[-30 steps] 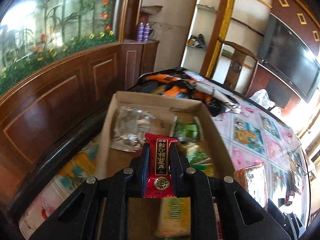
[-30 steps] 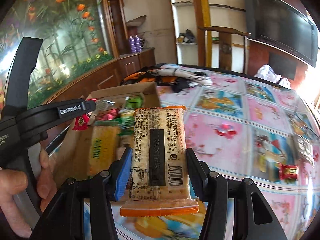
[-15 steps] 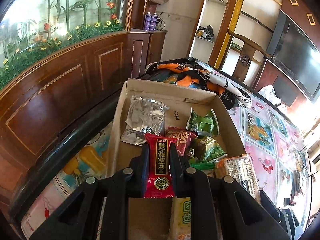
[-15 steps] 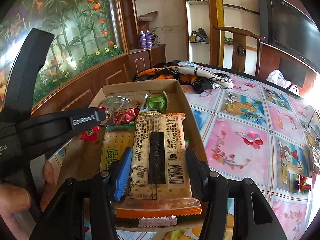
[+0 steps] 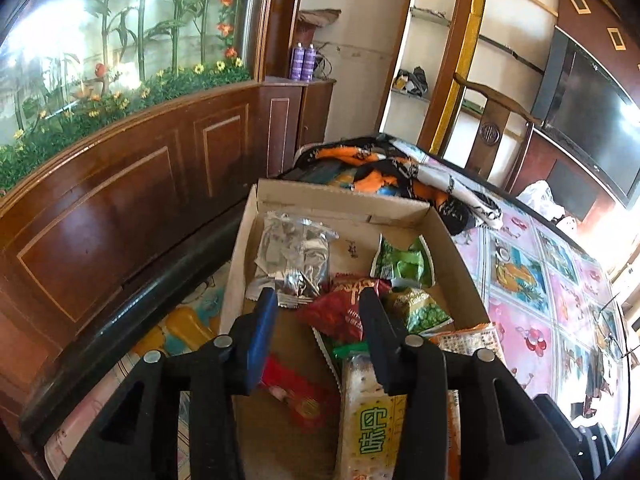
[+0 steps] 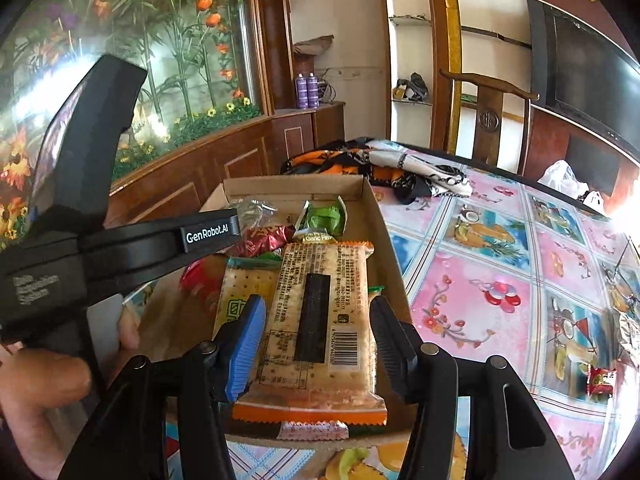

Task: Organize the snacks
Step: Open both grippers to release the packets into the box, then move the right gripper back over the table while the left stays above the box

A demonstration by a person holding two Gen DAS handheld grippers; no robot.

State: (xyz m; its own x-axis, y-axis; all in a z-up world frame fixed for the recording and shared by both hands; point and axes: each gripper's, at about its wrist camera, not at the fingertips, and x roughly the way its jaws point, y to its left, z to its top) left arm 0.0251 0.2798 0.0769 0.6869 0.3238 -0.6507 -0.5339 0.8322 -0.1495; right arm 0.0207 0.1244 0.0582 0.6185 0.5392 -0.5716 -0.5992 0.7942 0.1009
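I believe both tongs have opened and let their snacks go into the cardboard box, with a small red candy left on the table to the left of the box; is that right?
Nearly: the left tongs and right tongs are open over the cardboard box, the cracker pack lying released. But the small red candy sits on the table to the right of the box, as the right wrist view shows.

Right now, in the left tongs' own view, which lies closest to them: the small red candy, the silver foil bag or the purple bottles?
1. Small red candy, just beneath the open left tongs, in the cardboard box.
2. Silver foil bag, farther up the box.
3. Purple bottles, on the far cabinet.
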